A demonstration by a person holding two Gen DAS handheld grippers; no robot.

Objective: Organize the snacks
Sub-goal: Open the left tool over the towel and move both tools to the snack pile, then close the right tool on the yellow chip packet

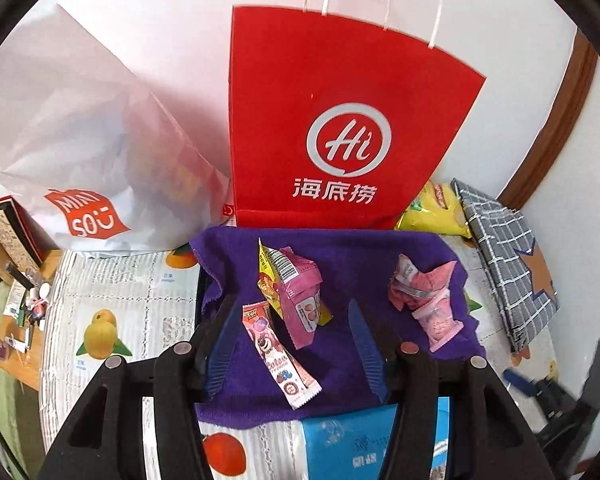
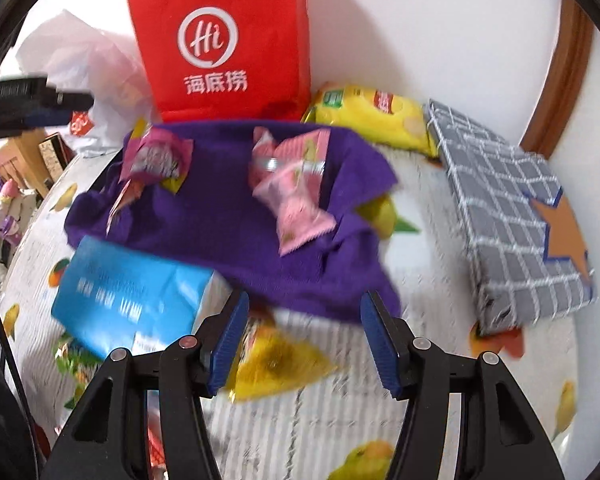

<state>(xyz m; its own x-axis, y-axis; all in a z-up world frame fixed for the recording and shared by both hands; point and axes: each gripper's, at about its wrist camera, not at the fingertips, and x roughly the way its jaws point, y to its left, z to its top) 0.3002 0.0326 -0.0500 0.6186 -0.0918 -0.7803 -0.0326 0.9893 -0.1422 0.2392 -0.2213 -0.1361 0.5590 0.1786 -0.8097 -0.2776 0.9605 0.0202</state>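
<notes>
A fruit-print tabletop (image 1: 112, 280) is carrying a purple cloth (image 1: 340, 252); at 12 o'clock a red bag (image 1: 340, 80) is leaning against the white wall (image 1: 180, 8). Both the left tool (image 1: 290, 346) and the right tool (image 2: 304, 344) are hanging released, the latter seemingly over a blurred yellow packet (image 2: 276, 364).

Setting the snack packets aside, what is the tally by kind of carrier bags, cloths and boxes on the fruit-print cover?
Carrier bags: 2 (red paper bag, white plastic bag)
Cloths: 1 (purple cloth)
Boxes: 1 (grey checked box)
Total: 4
</notes>
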